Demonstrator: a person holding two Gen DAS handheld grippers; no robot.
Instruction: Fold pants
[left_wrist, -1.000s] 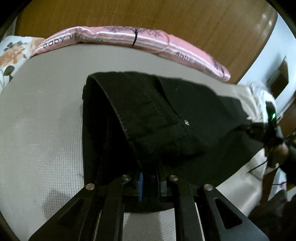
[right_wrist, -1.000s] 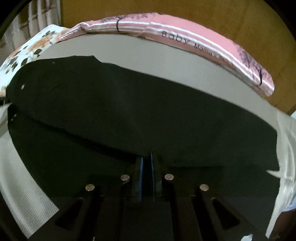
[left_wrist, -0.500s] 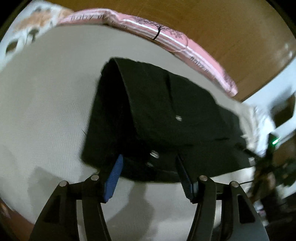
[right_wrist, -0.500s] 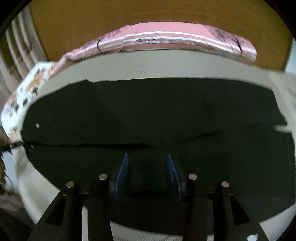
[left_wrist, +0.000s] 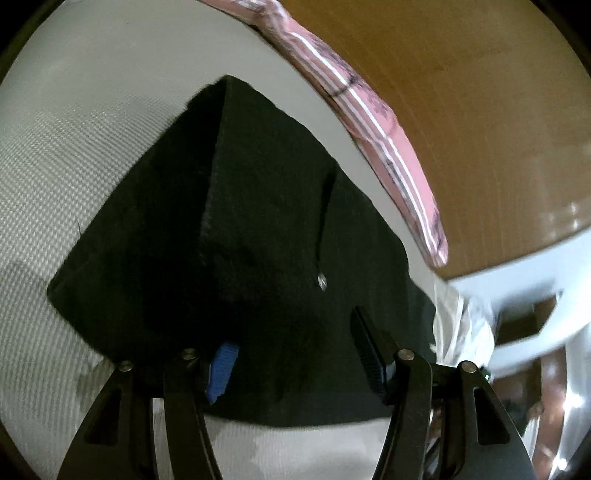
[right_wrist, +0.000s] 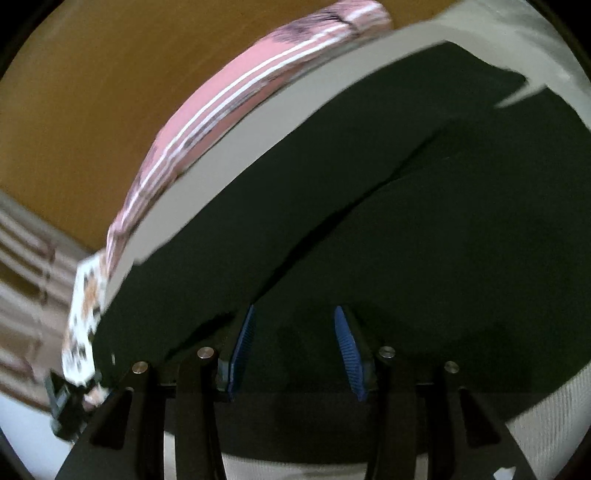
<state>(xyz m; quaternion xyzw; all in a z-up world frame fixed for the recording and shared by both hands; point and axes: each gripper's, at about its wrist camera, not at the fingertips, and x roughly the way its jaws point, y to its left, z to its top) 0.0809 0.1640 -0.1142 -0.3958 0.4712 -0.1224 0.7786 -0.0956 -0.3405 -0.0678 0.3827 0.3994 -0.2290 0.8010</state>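
Observation:
The black pants (left_wrist: 258, 236) lie folded on the grey-white mattress (left_wrist: 74, 140); the waistband end with a small metal rivet (left_wrist: 322, 282) faces the left wrist view. My left gripper (left_wrist: 295, 354) is open and empty, just above the near edge of the pants. In the right wrist view the pants (right_wrist: 424, 240) spread wide, with one layer's edge running diagonally across. My right gripper (right_wrist: 295, 350) is open and empty above the near edge of the fabric.
A pink striped pillow (left_wrist: 388, 147) lies along the far edge of the mattress against a wooden headboard (left_wrist: 461, 92); it also shows in the right wrist view (right_wrist: 229, 110). A floral cloth (right_wrist: 85, 314) sits at the left. White fabric (left_wrist: 461, 325) bunches at the right.
Both grippers were shut on the pants a second ago; they opened and let go. Both have since tilted and drawn back a little, and the pants rest on the mattress.

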